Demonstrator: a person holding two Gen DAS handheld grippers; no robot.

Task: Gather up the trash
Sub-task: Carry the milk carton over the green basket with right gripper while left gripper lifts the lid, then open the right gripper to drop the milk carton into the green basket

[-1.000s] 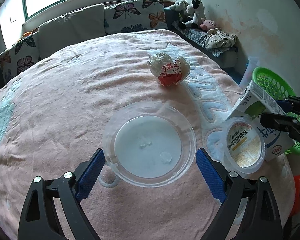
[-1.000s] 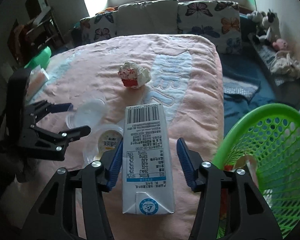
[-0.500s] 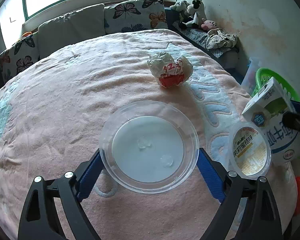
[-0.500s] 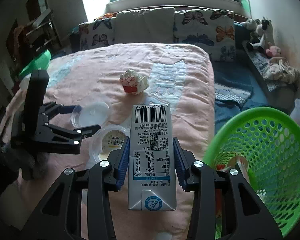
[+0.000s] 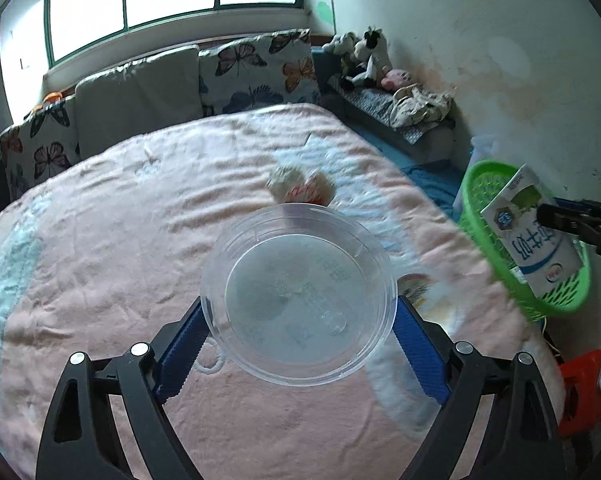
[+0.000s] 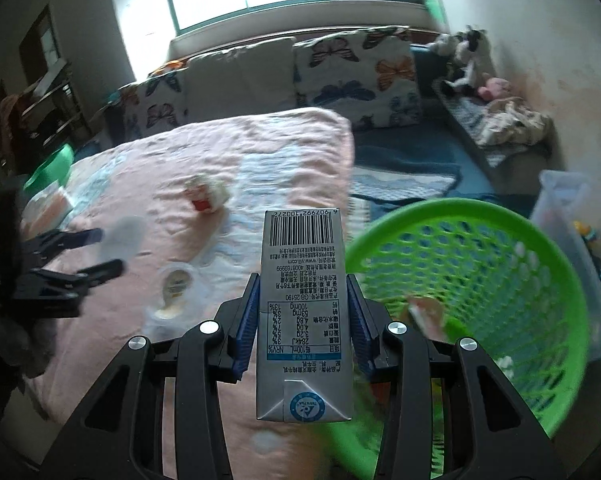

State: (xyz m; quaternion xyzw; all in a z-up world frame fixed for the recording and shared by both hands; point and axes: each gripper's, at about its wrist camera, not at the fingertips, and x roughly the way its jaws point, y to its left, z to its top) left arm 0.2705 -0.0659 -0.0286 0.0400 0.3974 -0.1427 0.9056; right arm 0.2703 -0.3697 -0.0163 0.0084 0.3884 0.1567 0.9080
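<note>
My left gripper (image 5: 298, 330) is shut on a clear round plastic lid (image 5: 296, 296) and holds it raised above the pink bed cover. My right gripper (image 6: 303, 312) is shut on a white milk carton (image 6: 302, 304) and holds it in the air beside the green basket (image 6: 480, 280). In the left wrist view the carton (image 5: 530, 232) hangs over the basket's (image 5: 484, 200) rim. A crumpled red and white wrapper (image 5: 302, 188) lies mid-bed, also in the right wrist view (image 6: 206, 196). A yoghurt cup (image 6: 174, 284) lies near the bed's edge.
The basket stands on the floor at the bed's right side and holds some trash (image 6: 422, 312). Butterfly cushions (image 5: 256, 68) line the far end. Soft toys (image 5: 364, 54) sit on a bench by the wall. A red object (image 5: 584, 388) lies on the floor.
The left gripper closed on the clear lid and lifted it off the bed. The right gripper closed on the carton, lifted it and carried it right toward the basket.
</note>
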